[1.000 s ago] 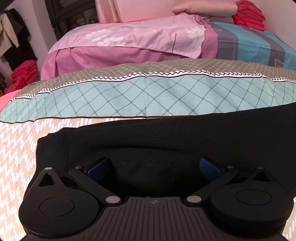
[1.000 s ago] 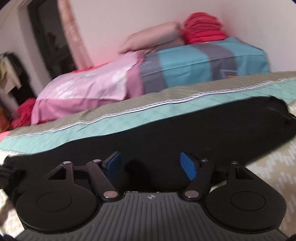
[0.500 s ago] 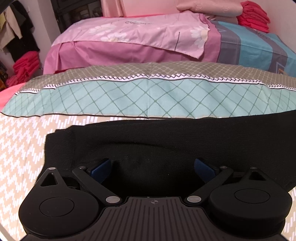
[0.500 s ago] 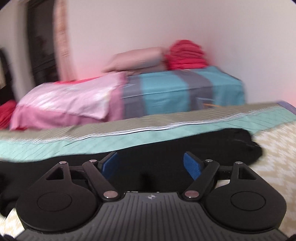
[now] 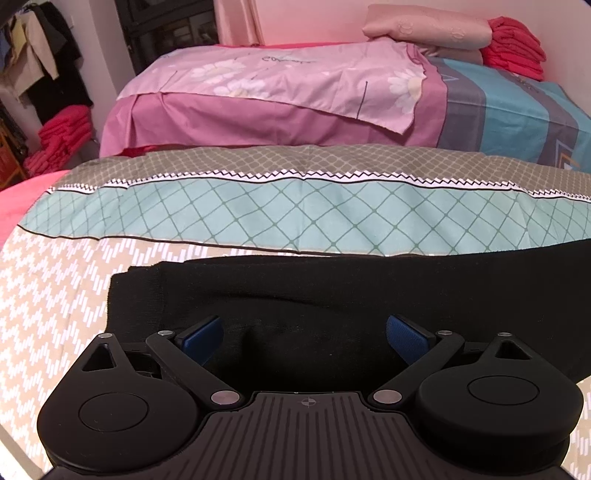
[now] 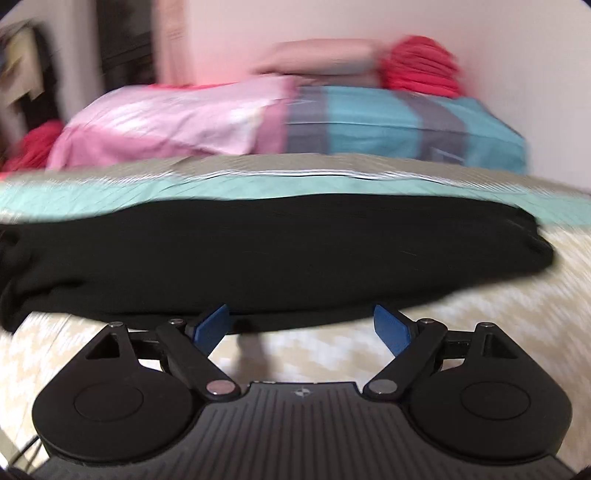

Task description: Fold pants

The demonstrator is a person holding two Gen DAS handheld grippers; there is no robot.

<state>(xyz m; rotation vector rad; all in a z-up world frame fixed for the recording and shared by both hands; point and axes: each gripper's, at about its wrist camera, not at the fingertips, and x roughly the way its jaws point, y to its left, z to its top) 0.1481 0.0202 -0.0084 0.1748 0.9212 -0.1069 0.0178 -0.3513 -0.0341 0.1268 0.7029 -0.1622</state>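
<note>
The black pants (image 5: 332, 291) lie flat in a long strip across the beige zigzag bedspread (image 5: 55, 295). My left gripper (image 5: 304, 332) hovers over their left end, with both blue pads (image 5: 203, 334) wide apart and not pressing the cloth. In the blurred right wrist view the pants (image 6: 277, 258) stretch from side to side, with their right end near the frame's right. My right gripper (image 6: 301, 325) sits just short of their near edge, over bare bedspread (image 6: 480, 314). Its jaws are opening and nothing is between them.
A teal diamond-pattern band (image 5: 295, 218) of the bedspread runs behind the pants. Beyond it stands a second bed with a pink sheet (image 5: 277, 77), a pillow (image 5: 424, 27) and a stack of red cloth (image 5: 513, 48). More red cloth (image 5: 62, 133) and hanging clothes (image 5: 40, 66) are at far left.
My right gripper's jaws widened and it drew back off the pants to their near edge, its view swinging sideways. My left gripper rose slightly, still open over the left end.
</note>
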